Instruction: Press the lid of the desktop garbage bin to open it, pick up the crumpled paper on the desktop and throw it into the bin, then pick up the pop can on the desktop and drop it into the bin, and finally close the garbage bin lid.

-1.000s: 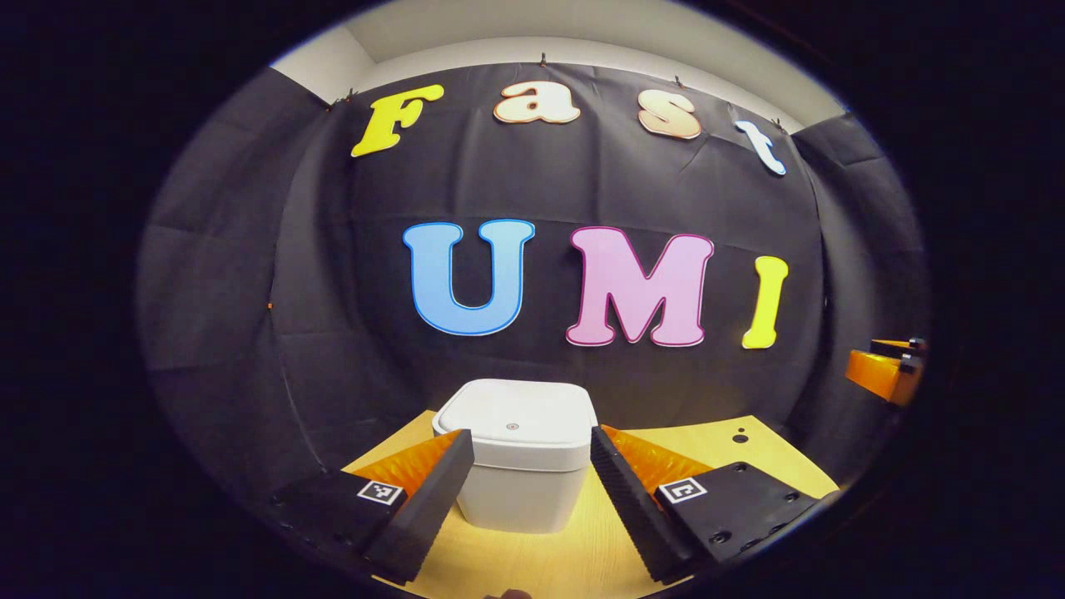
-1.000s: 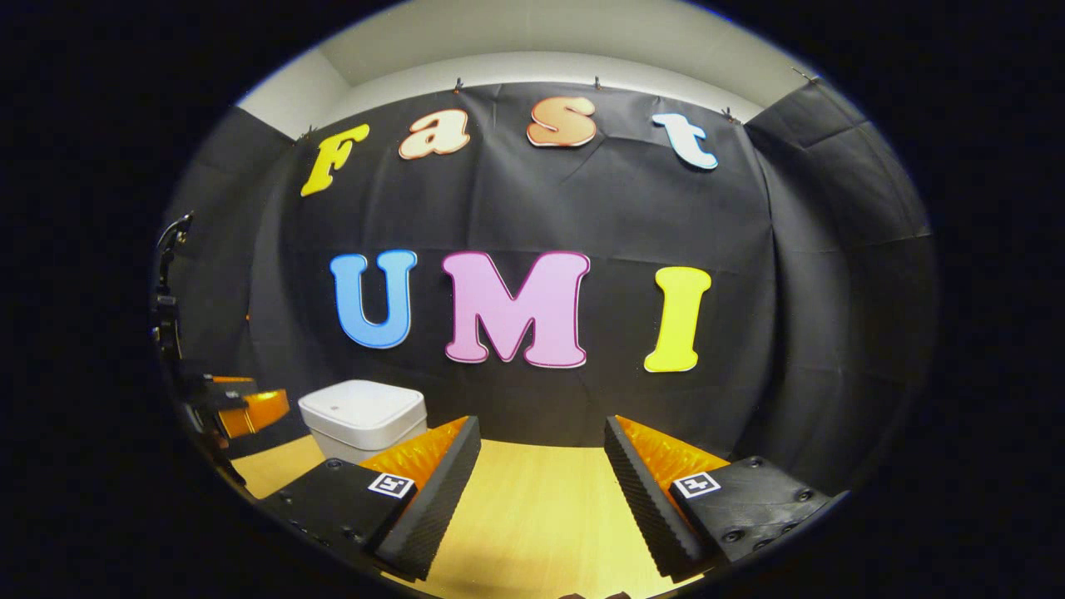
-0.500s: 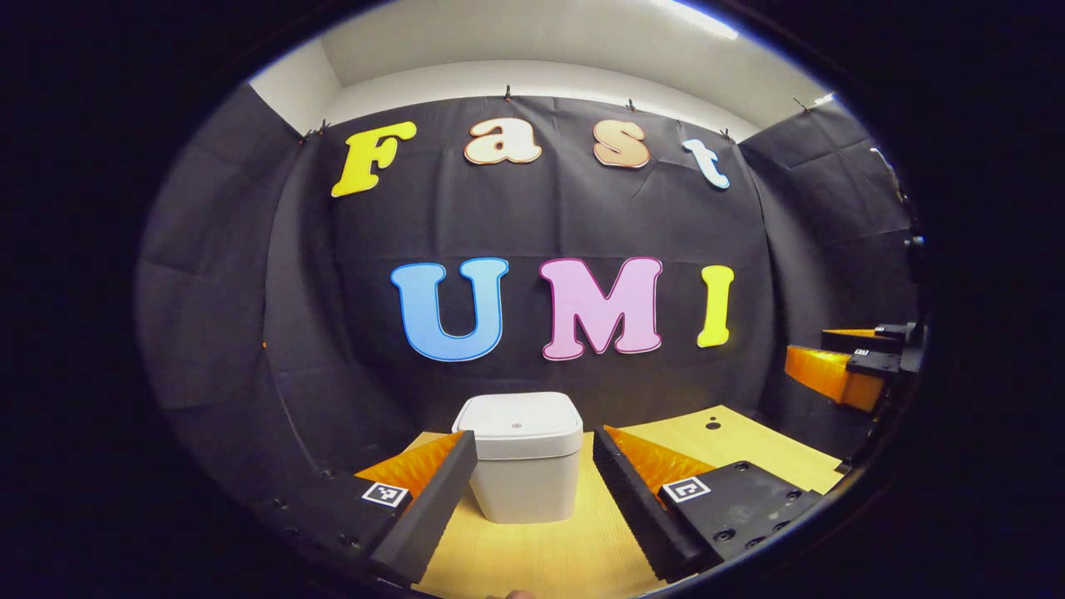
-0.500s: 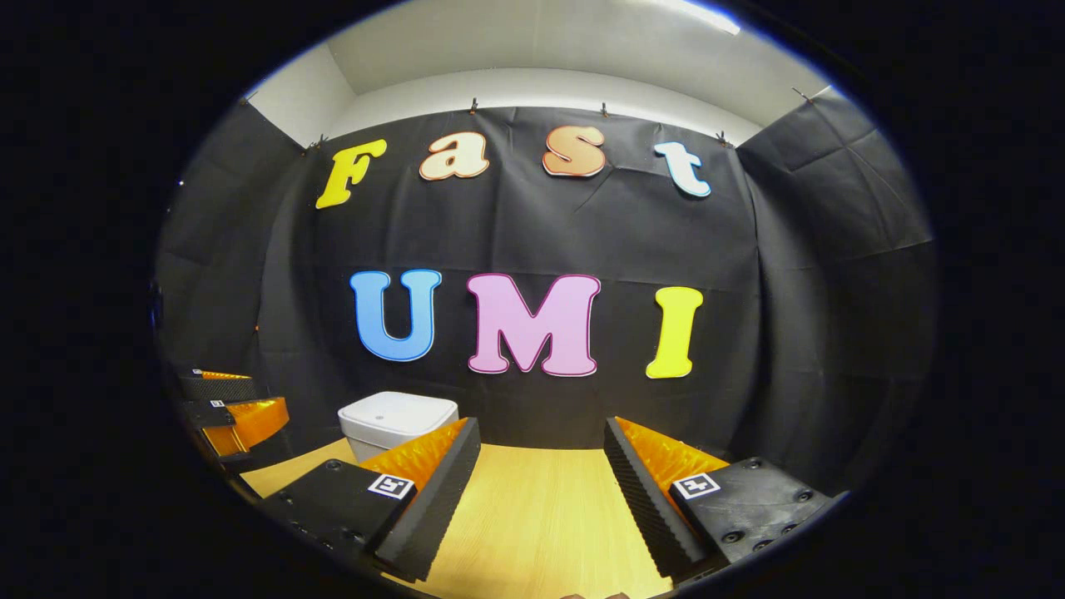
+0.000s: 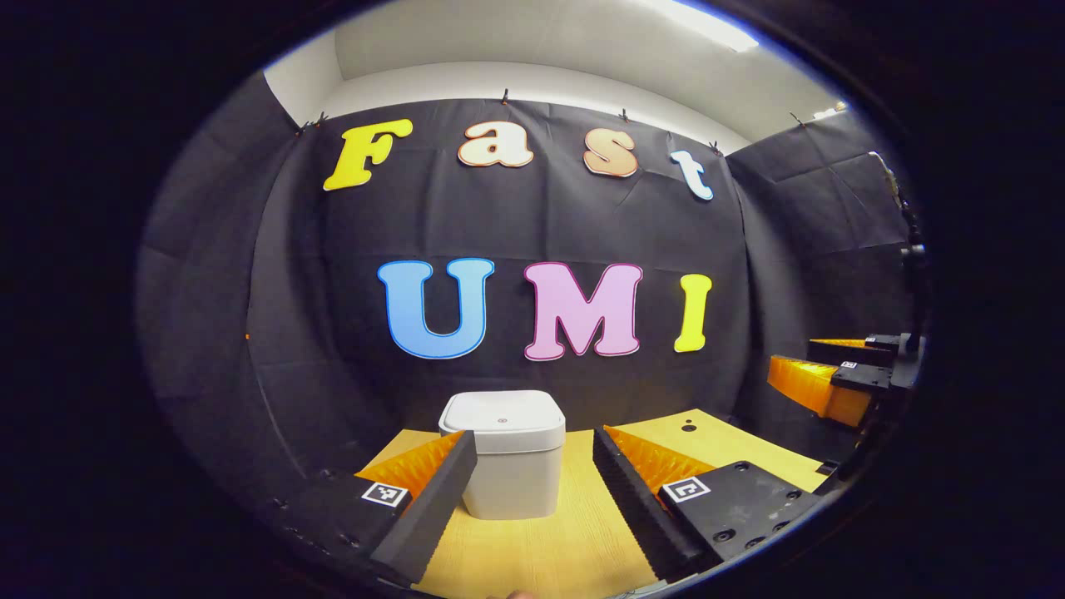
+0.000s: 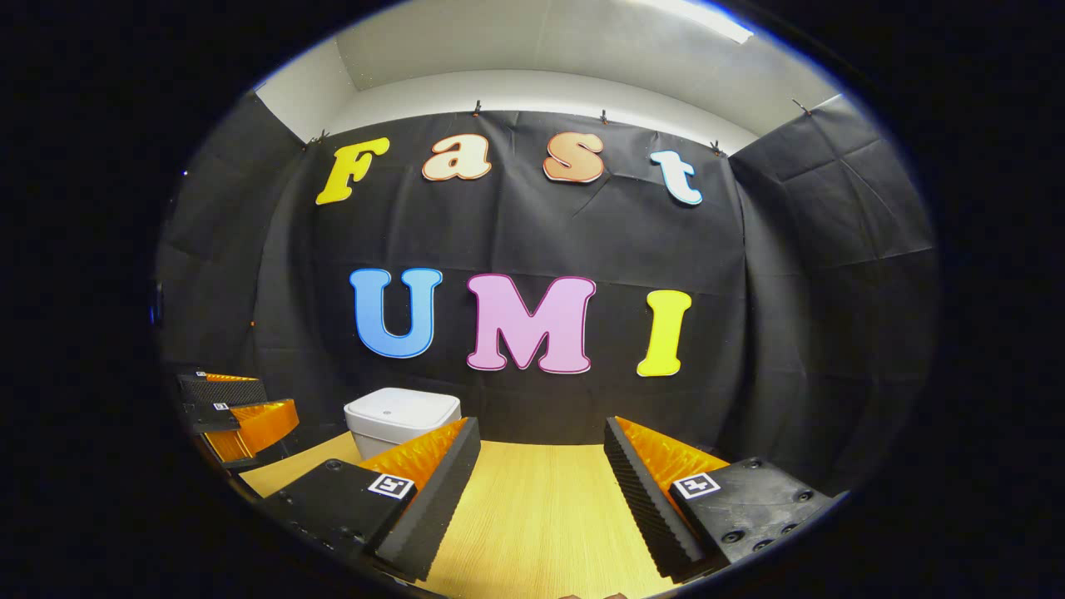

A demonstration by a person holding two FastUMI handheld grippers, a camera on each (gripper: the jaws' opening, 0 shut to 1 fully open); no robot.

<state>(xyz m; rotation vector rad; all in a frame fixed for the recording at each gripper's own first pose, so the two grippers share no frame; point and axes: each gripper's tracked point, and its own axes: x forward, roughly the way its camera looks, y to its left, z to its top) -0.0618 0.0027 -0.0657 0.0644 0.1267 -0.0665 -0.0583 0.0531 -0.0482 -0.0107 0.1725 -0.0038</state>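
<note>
— Left gripper view: where's the bin (image 5: 503,453)?
— Straight ahead of the left gripper (image 5: 528,507) on the wooden surface (image 5: 541,553), lid down — fingers spread, empty.
— And the right gripper (image 6: 541,499)?
— Also spread, empty; bin sits off to its left, farther — left is nearer.

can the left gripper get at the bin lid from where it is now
Probably yes. In the left gripper view the left gripper is open and points straight at the white bin; the closed lid lies ahead, with bare table between.
</note>
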